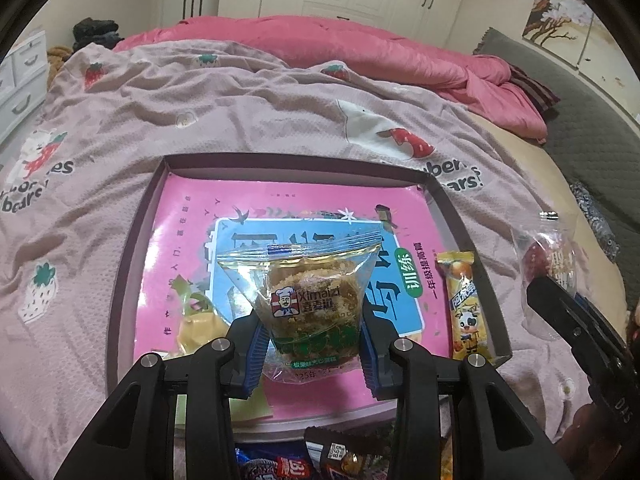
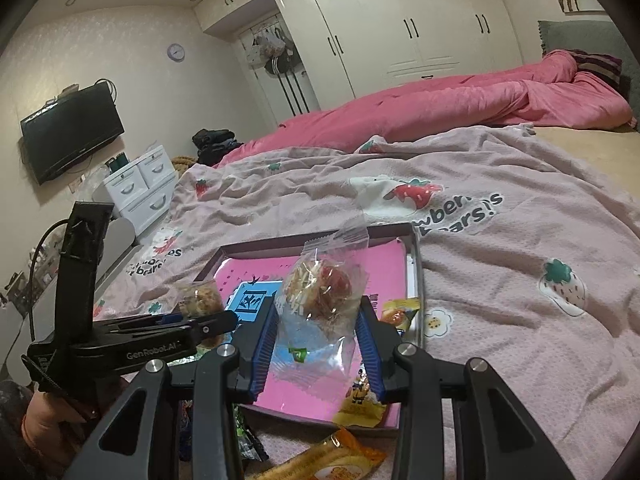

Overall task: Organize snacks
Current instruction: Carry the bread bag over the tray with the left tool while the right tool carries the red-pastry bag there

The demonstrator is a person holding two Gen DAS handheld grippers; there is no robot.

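- Left gripper [image 1: 313,354] is clamped on a wrapped crumb cake [image 1: 310,300] above the tray [image 1: 132,264]; the right gripper [image 2: 317,350] pinches a clear-wrapped red-topped pastry [image 2: 320,292].
- Advice: lower each flat into bare pink floor, apart, before releasing.
- The tray holds a yellow milk-candy stick [image 1: 464,308] by its right wall; other snacks lie on the bed.

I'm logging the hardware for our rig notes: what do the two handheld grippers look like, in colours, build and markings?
Both are matte black. The left gripper and right gripper each have two forked linkage arms with silver round pivot bolts and ribbed blue finger pads. Seen from the right wrist, the left one's side bears white "GenRobot.AI" lettering, a tall black mast and a thin black cable.
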